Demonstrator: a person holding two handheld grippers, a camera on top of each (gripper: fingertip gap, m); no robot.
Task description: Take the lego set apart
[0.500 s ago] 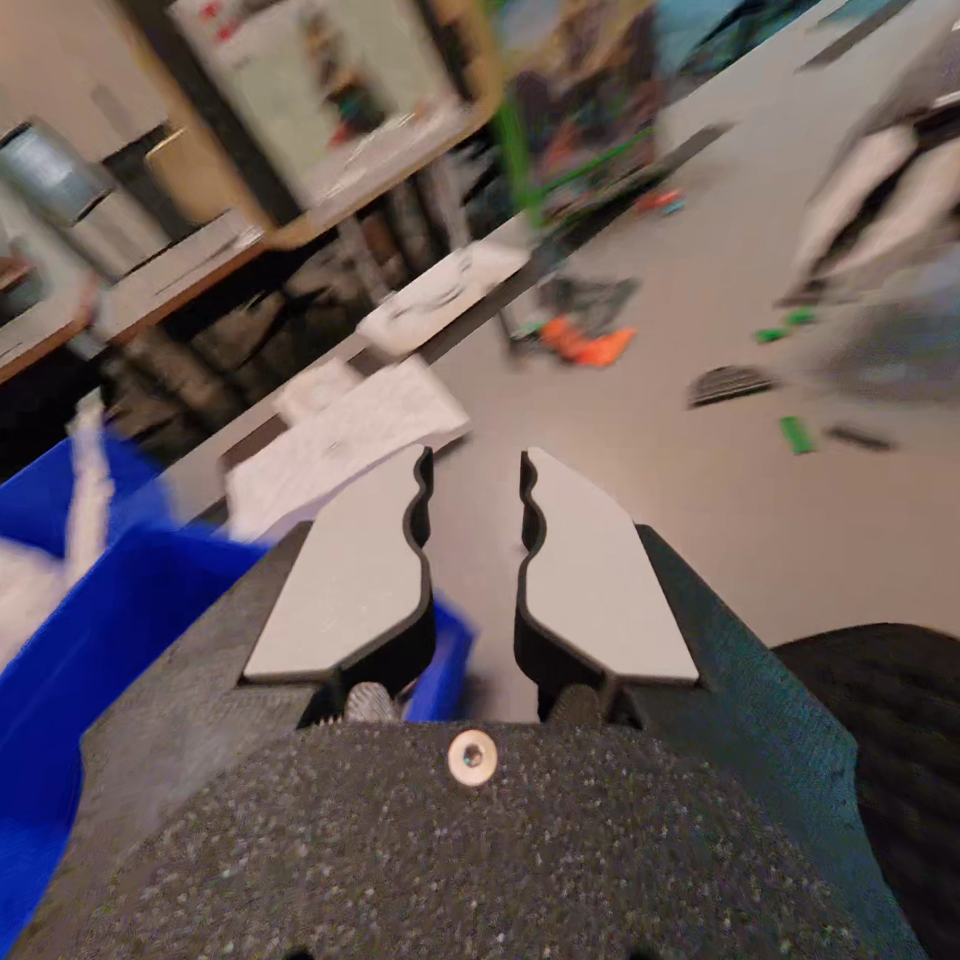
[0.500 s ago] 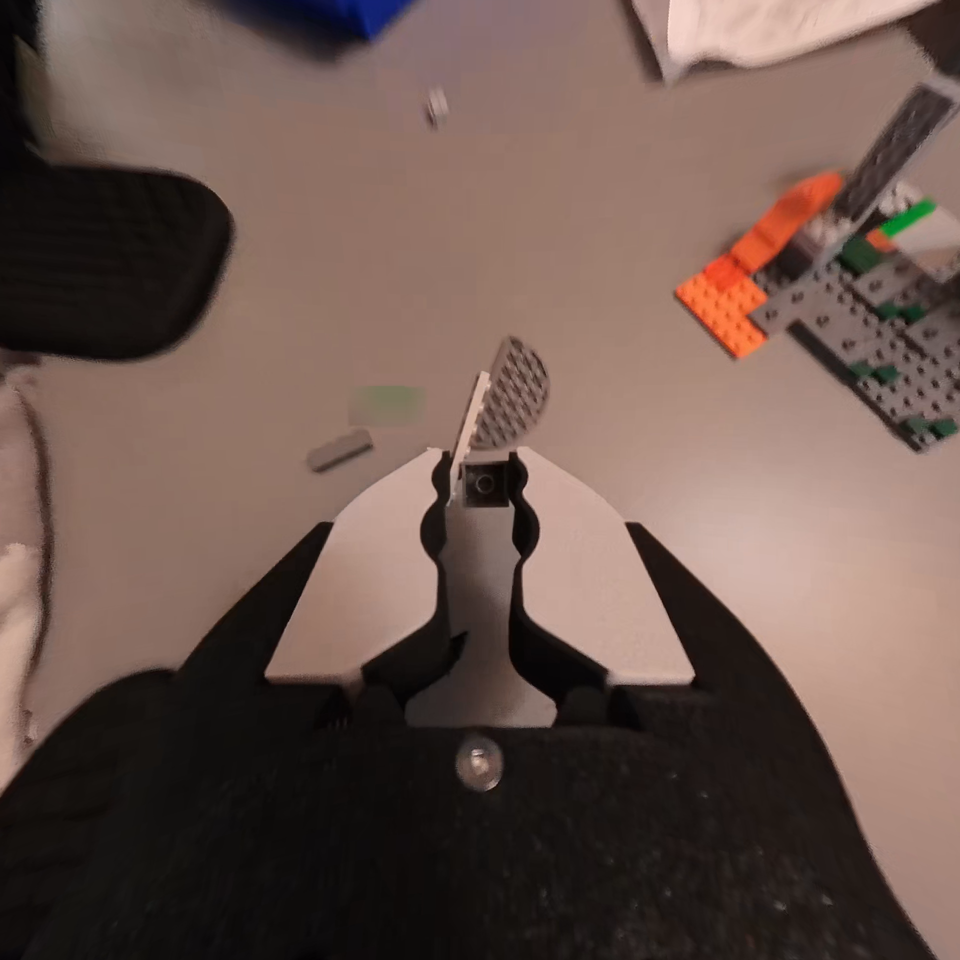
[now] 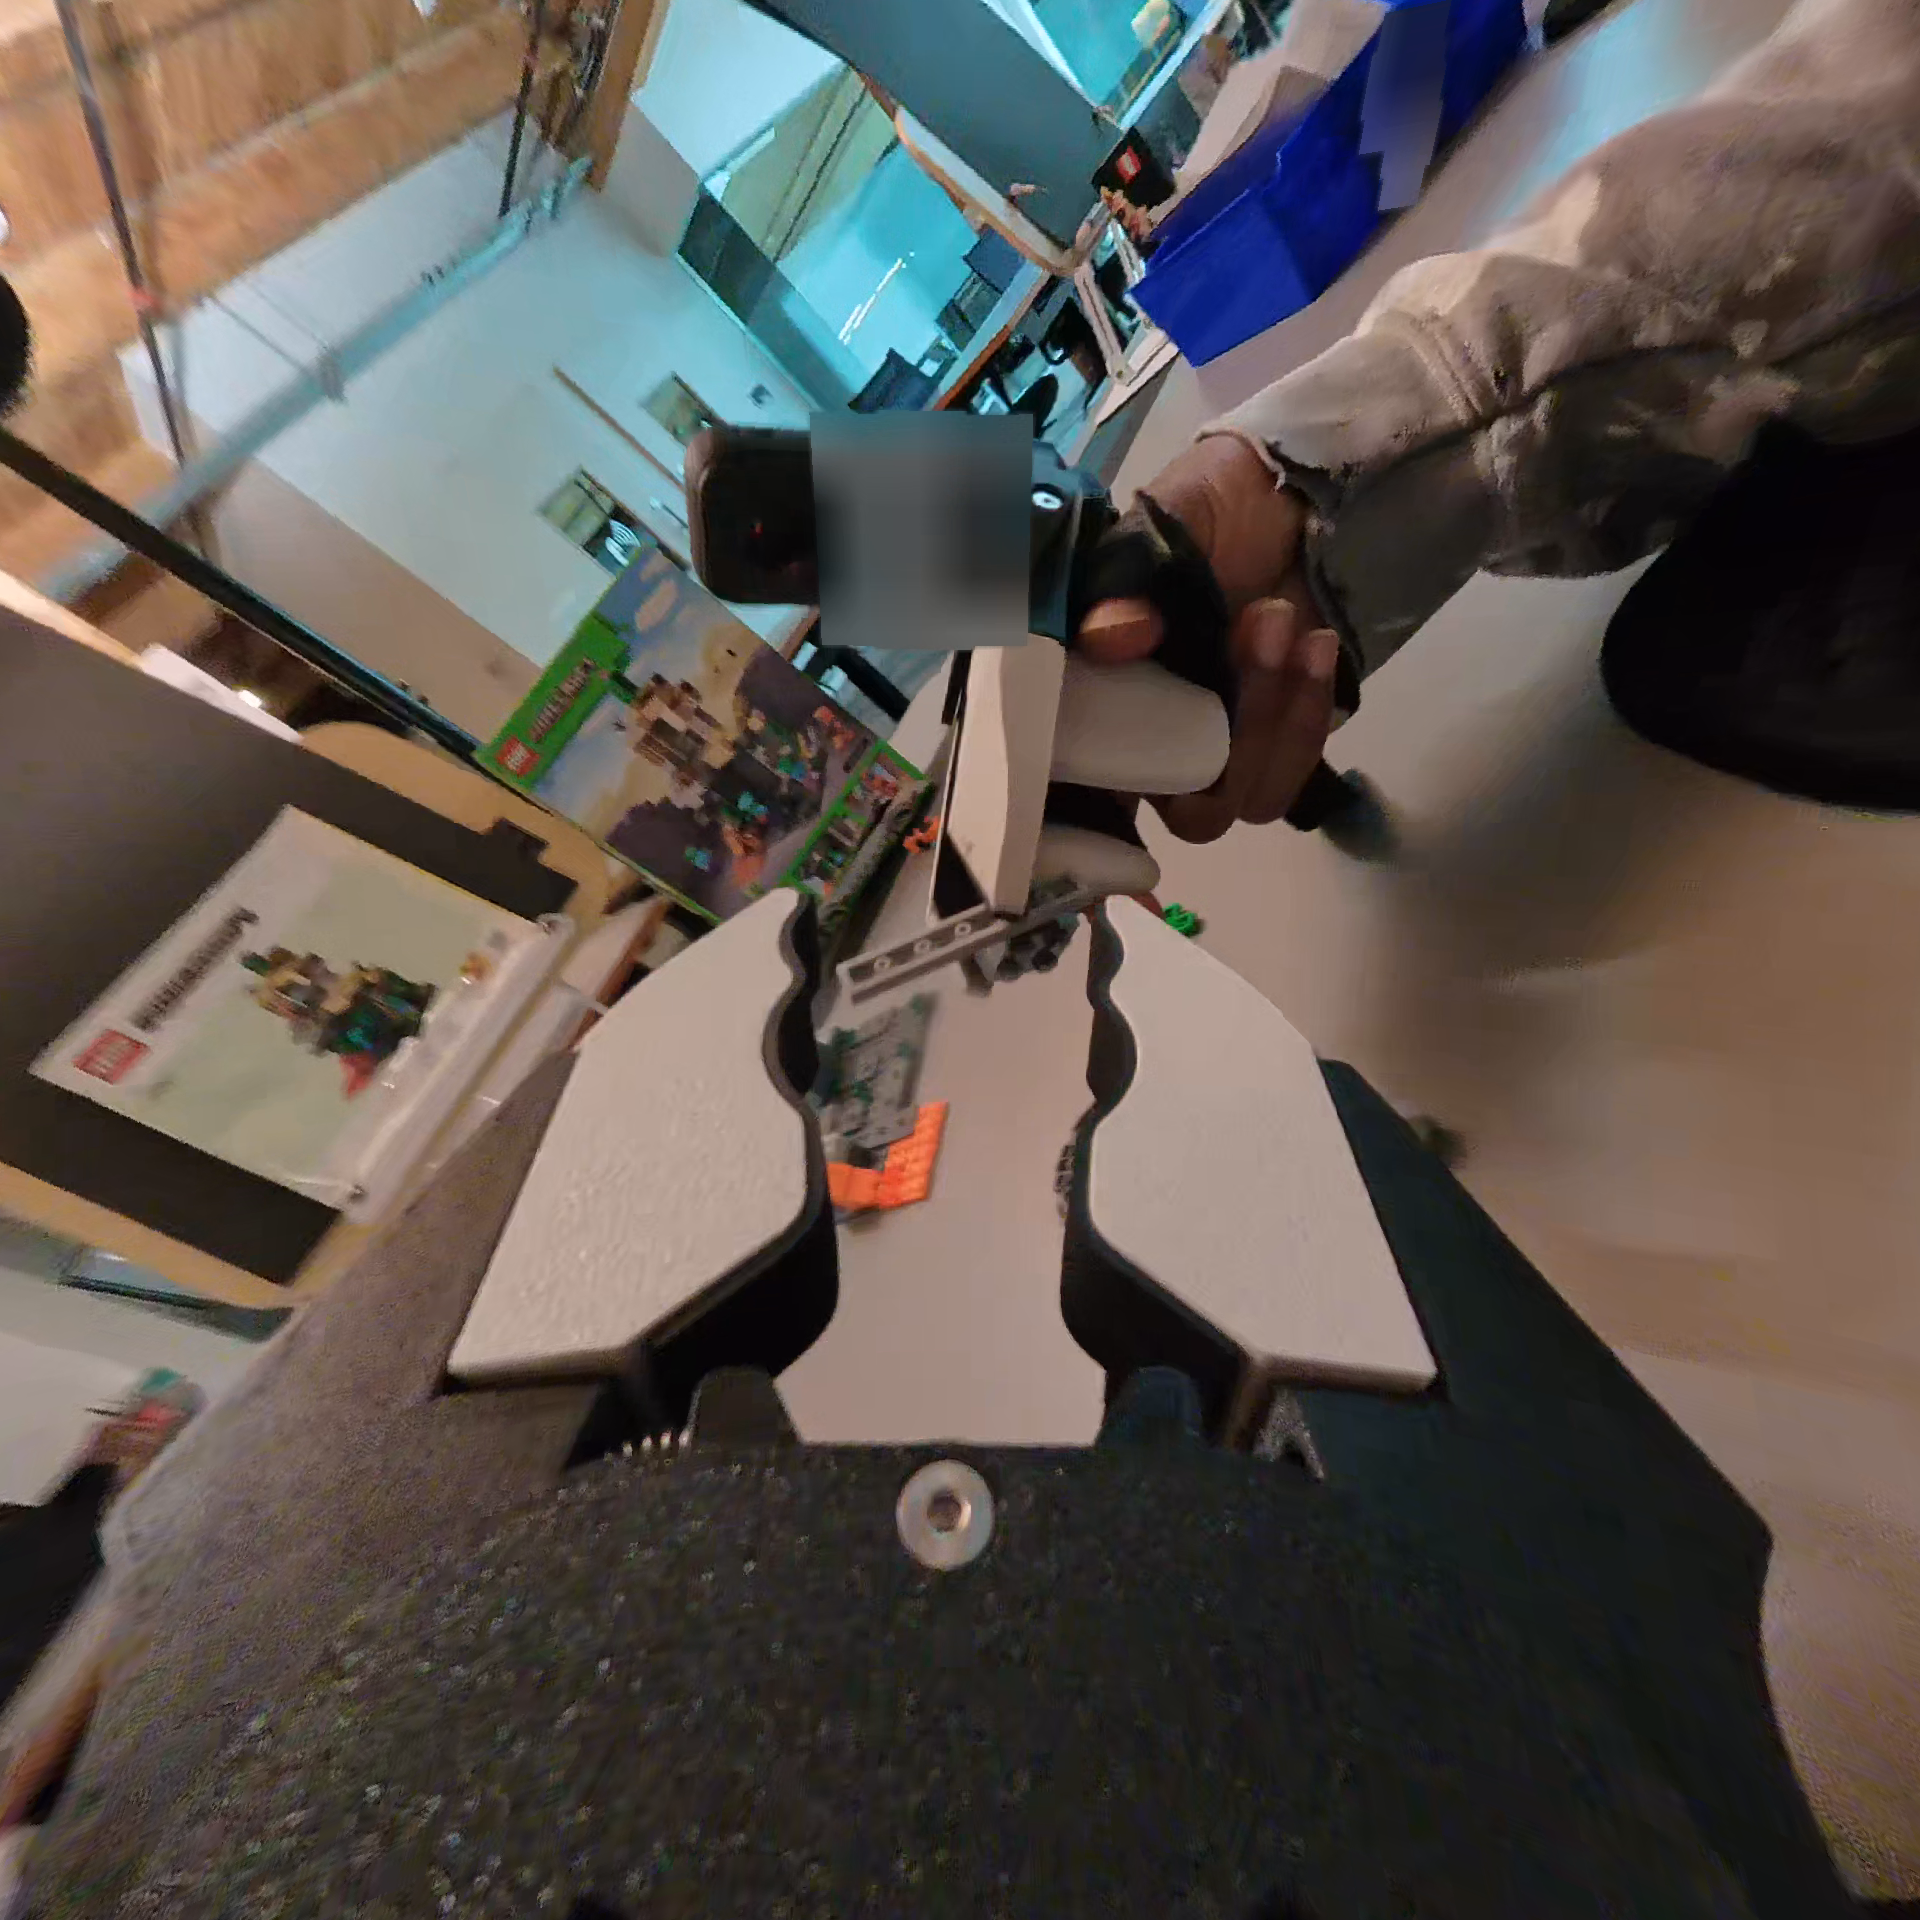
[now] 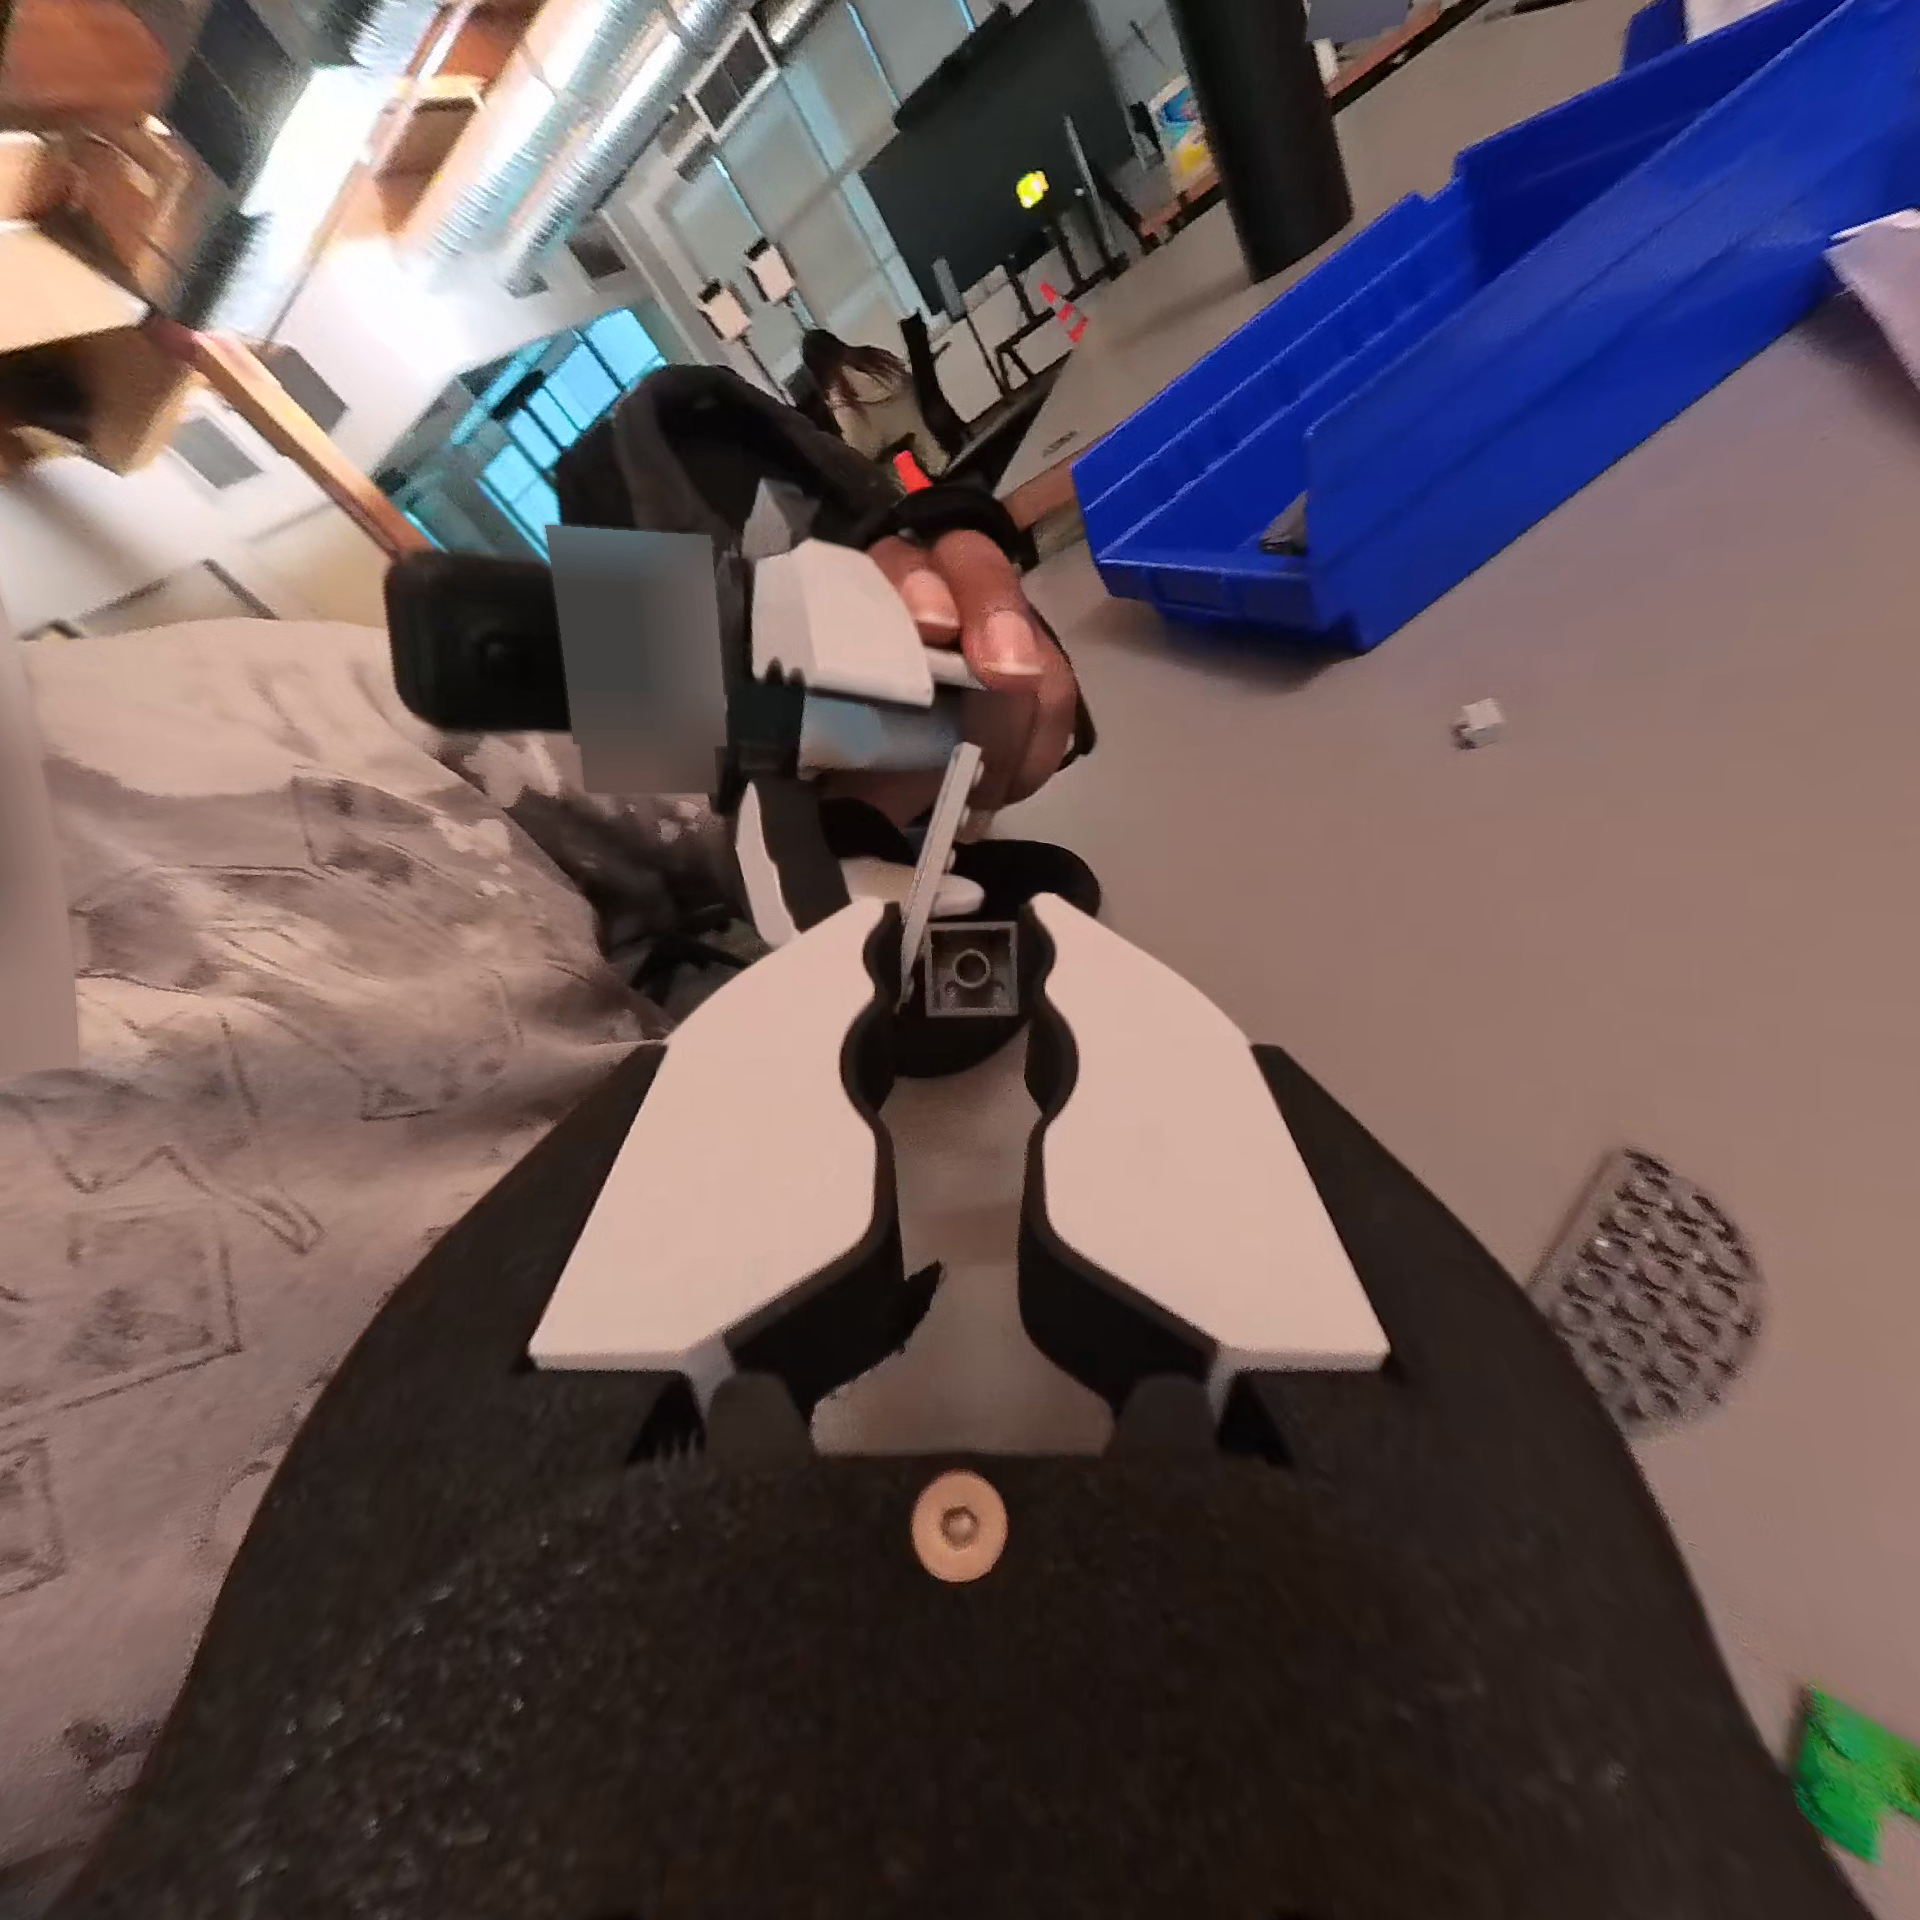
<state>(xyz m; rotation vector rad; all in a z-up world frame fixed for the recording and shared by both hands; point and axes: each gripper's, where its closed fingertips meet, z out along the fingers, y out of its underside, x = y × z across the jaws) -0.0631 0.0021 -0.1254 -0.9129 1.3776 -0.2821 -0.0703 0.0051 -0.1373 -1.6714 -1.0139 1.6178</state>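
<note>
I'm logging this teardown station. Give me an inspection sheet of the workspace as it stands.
Surface: plain grey tabletop.
Job's things: small dark grey brick with a thin light grey plate attached; grey-and-orange studded lego assembly lying flat.
Clutter: rounded grey studded plate, blue plastic bins, tiny grey piece, green piece.
Grippers: right gripper shut on the brick; left gripper open, empty.
Cables: nothing seen.
Surroundings: printed set boxes, open office.

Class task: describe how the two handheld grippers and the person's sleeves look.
Both the left gripper and right gripper share a speckled black body, pale grey wavy-edged jaws and a silver screw. Each carries a black camera. The sleeves are light grey and mottled.
</note>
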